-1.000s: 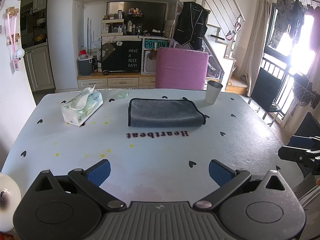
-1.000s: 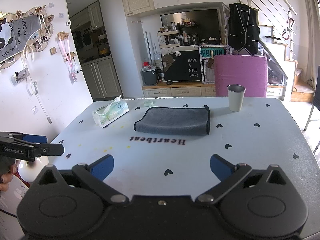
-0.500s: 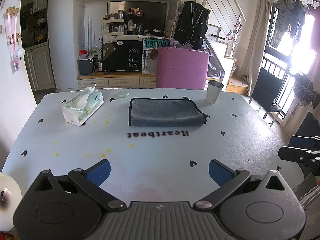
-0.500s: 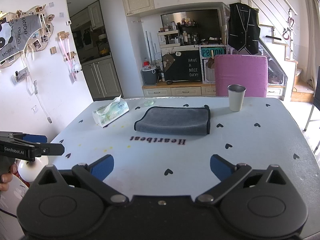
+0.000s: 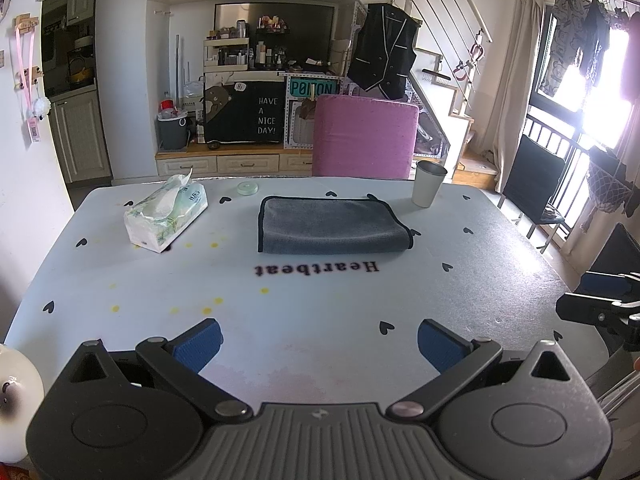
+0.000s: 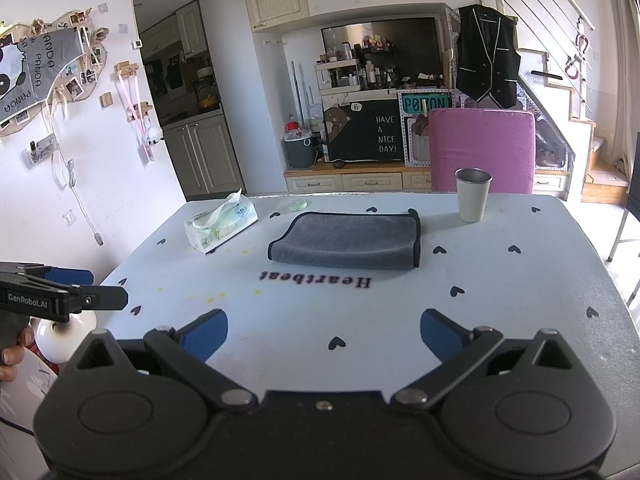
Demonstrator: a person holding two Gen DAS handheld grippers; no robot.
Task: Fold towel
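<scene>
A grey towel (image 5: 330,226) with a dark edge lies folded flat on the far half of the white table (image 5: 320,292); it also shows in the right wrist view (image 6: 348,240). My left gripper (image 5: 319,344) is open and empty, held above the table's near edge, well short of the towel. My right gripper (image 6: 324,334) is also open and empty above the near edge. Each gripper shows at the side of the other's view: the right gripper at the left wrist view's right edge (image 5: 600,304), the left gripper at the right wrist view's left edge (image 6: 60,296).
A tissue pack (image 5: 166,216) lies left of the towel. A metal cup (image 5: 429,188) stands to its right. A small round lid (image 5: 247,188) sits behind it. A pink chair (image 5: 364,136) stands at the far edge. A white round object (image 5: 14,396) is at the near left.
</scene>
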